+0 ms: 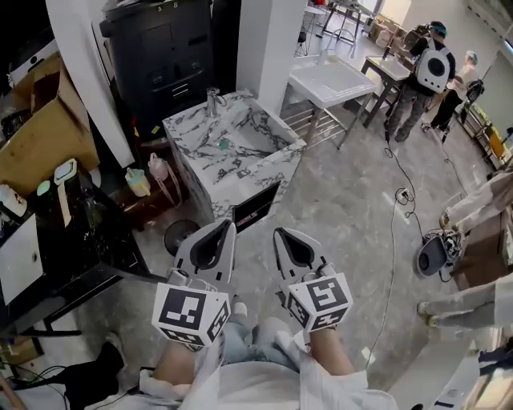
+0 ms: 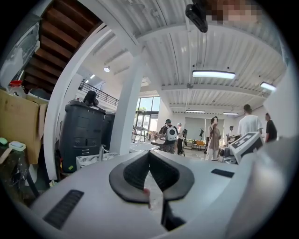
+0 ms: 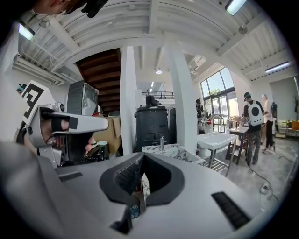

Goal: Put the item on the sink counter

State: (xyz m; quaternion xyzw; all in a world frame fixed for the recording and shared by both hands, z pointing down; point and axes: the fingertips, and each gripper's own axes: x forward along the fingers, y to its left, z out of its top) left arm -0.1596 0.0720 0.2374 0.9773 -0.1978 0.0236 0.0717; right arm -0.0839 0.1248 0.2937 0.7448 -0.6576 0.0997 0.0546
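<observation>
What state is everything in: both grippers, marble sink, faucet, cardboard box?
left gripper: jaws together, nothing held.
right gripper: jaws together, nothing held.
marble sink: small green thing in basin.
faucet: no water seen running.
cardboard box: top flaps open.

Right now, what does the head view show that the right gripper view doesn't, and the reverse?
Only the head view: the pink bottle beside the marble sink counter, and the wearer's legs. Only the right gripper view: the ceiling lights. Both: the counter's faucet, the black cabinet, the left tool, and a person with a white backpack.
</observation>
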